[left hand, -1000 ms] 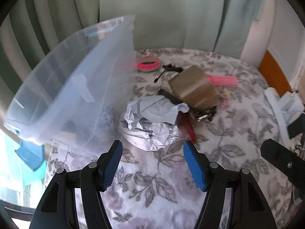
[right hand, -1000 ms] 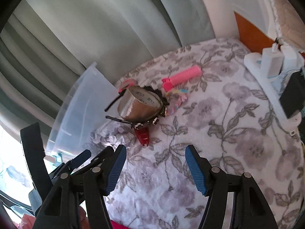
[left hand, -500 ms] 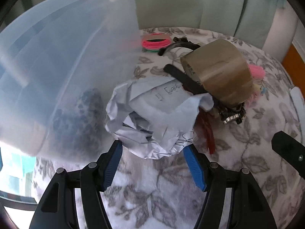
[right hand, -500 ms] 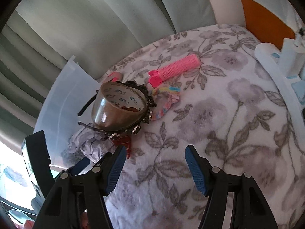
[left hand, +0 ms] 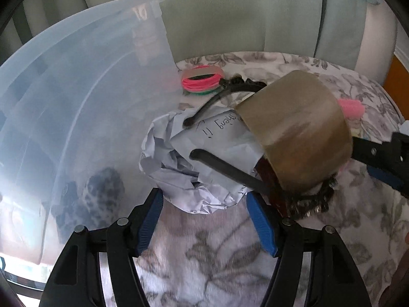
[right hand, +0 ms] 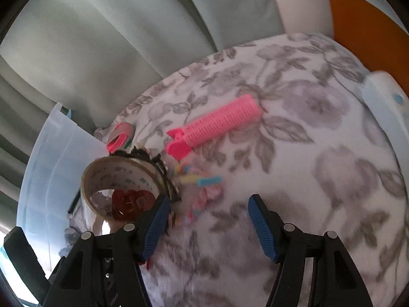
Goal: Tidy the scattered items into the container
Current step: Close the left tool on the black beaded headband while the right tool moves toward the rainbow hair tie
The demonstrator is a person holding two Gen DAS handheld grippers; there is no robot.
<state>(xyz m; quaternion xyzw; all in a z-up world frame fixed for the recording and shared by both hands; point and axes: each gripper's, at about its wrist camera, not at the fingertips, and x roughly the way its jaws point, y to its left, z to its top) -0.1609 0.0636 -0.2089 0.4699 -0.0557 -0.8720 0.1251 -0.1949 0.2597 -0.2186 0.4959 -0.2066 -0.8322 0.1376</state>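
A crumpled white paper ball (left hand: 194,163) lies just ahead of my open left gripper (left hand: 204,217), its near part between the blue pads. A brown tape roll (left hand: 296,133) leans on it, over a black headband (left hand: 227,168) and a dark red clip (right hand: 127,202). The clear plastic container (left hand: 76,117) stands tilted at the left, touching the pile. My open right gripper (right hand: 209,220) hovers beside the tape roll (right hand: 117,186), near a pastel scrunchie (right hand: 202,186) and a pink hair roller (right hand: 217,128). Both grippers hold nothing.
Pink and green hair bands (left hand: 202,80) lie behind the pile by the container wall. The floral cloth (right hand: 319,153) covers the round table. Curtains (left hand: 230,12) hang behind. A white power strip (right hand: 388,102) sits at the right edge. The right gripper shows at the right (left hand: 383,158).
Both grippers have moved forward toward the pile. The paper ball now reaches between the left pads, and the right gripper has come close beside the tape roll and scrunchie.
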